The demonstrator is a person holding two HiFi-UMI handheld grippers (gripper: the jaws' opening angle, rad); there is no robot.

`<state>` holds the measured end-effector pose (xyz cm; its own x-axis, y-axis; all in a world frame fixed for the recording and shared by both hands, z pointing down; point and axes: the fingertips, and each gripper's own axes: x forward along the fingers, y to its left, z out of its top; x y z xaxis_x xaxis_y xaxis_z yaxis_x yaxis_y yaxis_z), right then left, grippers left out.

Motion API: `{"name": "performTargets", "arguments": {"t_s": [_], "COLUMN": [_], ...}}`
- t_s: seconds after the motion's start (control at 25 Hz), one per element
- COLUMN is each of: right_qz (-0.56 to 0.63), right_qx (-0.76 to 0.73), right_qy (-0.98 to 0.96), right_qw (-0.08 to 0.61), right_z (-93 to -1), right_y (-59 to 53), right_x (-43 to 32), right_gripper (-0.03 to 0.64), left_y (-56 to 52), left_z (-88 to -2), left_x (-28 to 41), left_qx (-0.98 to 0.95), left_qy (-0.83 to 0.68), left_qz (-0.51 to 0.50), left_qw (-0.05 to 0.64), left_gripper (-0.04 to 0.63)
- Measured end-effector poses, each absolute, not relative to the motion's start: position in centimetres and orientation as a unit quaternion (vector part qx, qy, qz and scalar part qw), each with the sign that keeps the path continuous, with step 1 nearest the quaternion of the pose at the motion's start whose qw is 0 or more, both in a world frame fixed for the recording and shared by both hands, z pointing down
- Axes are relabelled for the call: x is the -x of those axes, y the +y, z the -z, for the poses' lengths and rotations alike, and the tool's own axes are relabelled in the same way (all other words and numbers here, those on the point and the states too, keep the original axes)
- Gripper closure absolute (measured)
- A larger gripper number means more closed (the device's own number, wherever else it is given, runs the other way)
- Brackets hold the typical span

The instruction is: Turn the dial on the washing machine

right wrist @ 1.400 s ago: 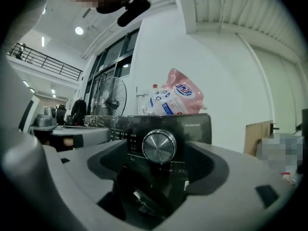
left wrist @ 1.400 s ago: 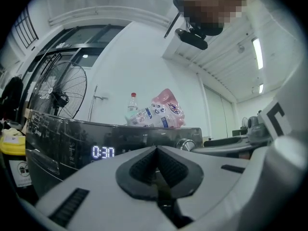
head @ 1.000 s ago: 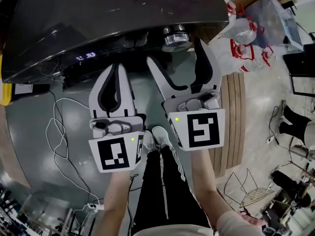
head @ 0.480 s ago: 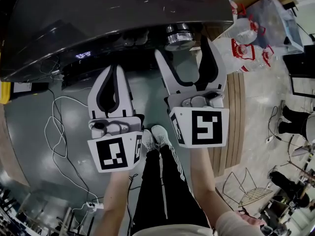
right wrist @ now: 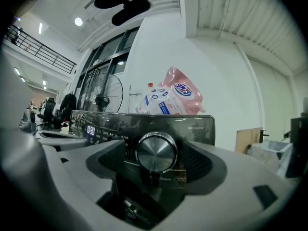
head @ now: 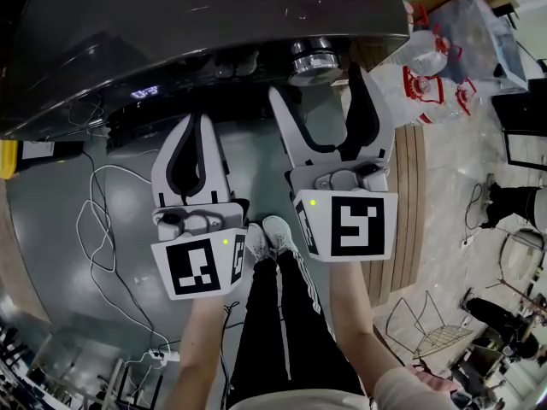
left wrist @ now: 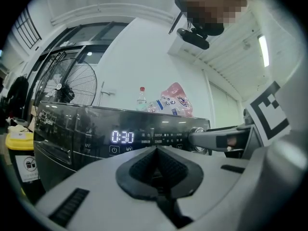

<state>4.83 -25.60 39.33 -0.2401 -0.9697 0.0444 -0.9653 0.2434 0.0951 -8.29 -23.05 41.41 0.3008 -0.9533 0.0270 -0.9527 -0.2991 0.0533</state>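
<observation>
The dark washing machine (head: 171, 32) fills the top of the head view, with its silver dial (head: 314, 61) on the front panel. My right gripper (head: 318, 85) is open, its two jaws reaching up on either side of the dial. The right gripper view has the dial (right wrist: 156, 151) centred between the jaws with a gap on each side, not touched. My left gripper (head: 198, 120) is shut on nothing, held left of the dial below the panel. Its closed pads (left wrist: 156, 170) point at the lit 0:30 display (left wrist: 122, 136).
A pink detergent pouch (right wrist: 169, 96) and a bottle (left wrist: 141, 99) stand on top of the machine. A fan (left wrist: 72, 85) stands behind it, and a yellow bin (left wrist: 19, 153) to its left. White cables (head: 98, 220) lie on the floor; a wooden pallet (head: 406, 195) and bags (head: 427, 75) are to the right.
My right gripper has moved forward toward the panel, so its jaws now flank the dial. The left gripper has hardly moved.
</observation>
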Motion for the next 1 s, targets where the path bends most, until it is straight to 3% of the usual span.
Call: {"name": "performTargets", "arguments": {"t_s": [0.64, 0.76, 1.0], "right_qz": [0.026, 0.029, 0.031], "right_qx": [-0.616, -0.618, -0.612], "right_qy": [-0.786, -0.783, -0.787], "right_qw": [0.053, 0.059, 0.064], "right_z": [-39.7, -39.84, -40.05], "right_y": [-25.45, -25.46, -25.54], "right_x": [-5.32, -5.5, -5.22], "right_gripper": [0.243, 0.298, 0.343], "left_y": [-22.78, -22.63, -22.62], "left_z": [-41.09, -41.33, -41.73], "left_x": [8.28, 8.08, 8.44], "left_qx": [-0.802, -0.803, -0.798], "left_qy": [-0.597, -0.596, -0.602], "left_qz": [0.003, 0.0, -0.004], "left_qw": [0.025, 0.027, 0.028], "left_gripper": [0.595, 0.595, 0.595]}}
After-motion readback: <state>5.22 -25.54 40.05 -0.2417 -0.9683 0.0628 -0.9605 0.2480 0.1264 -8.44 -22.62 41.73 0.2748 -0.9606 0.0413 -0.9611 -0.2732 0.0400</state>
